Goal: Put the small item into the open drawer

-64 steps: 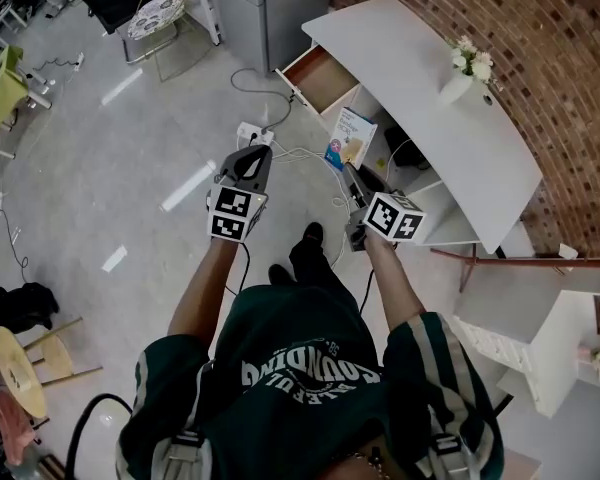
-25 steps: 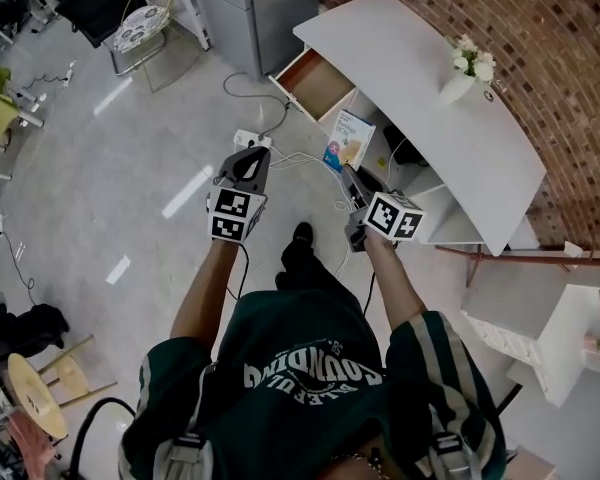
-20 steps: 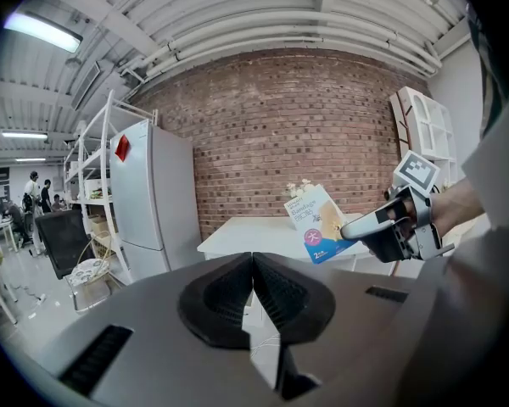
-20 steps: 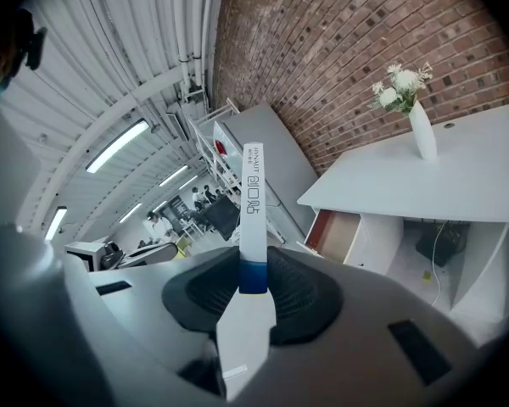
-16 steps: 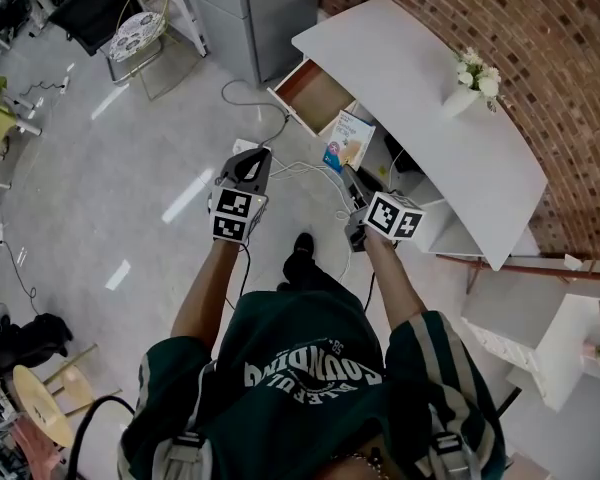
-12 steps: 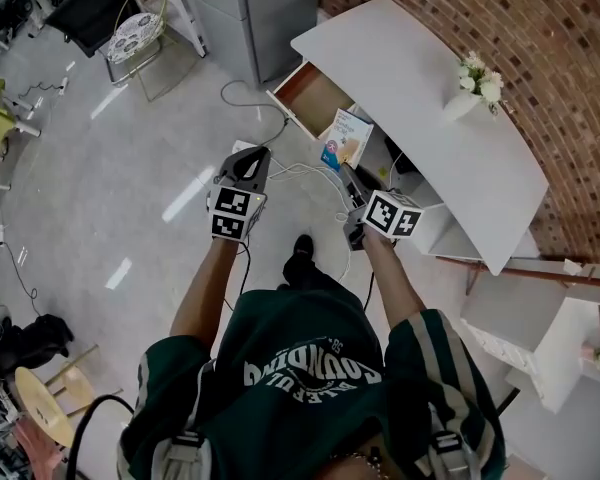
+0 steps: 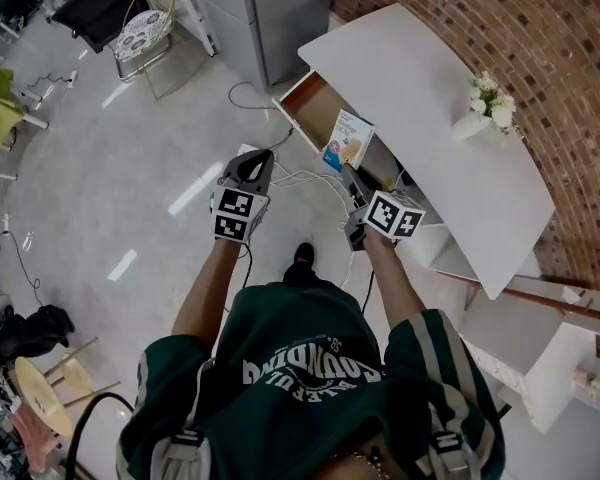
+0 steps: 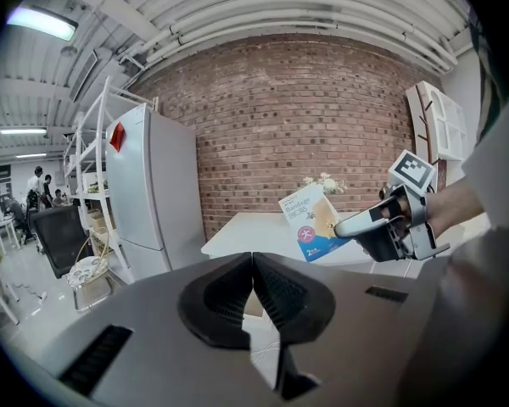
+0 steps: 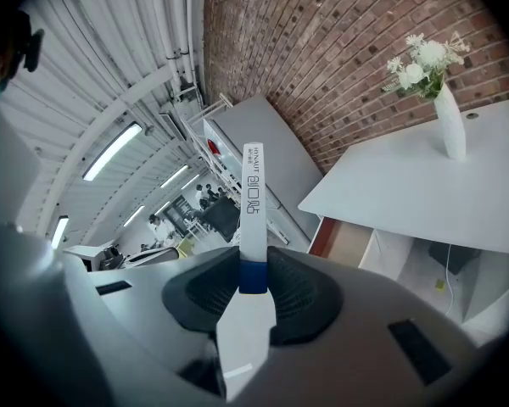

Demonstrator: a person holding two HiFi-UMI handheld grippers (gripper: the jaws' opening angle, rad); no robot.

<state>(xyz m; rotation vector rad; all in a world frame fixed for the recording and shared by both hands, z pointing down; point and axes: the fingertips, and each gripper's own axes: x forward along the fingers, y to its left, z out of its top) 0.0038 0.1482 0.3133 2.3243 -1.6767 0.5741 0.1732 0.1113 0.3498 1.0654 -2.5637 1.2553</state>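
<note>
In the right gripper view, right tool [image 9: 253, 280] pinches box [image 9: 253, 197] edge-on.

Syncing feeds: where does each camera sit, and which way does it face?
Head view: on the head, looking steeply down at desk and open drawer; torso, arms, left gripper and right gripper show.
Left gripper view: on the left gripper, facing fridge and brick wall; its shut jaws show.
Right gripper view: on the right gripper, facing desk and vase; its jaws grip the box.
Shared: all show box and desk.
</note>
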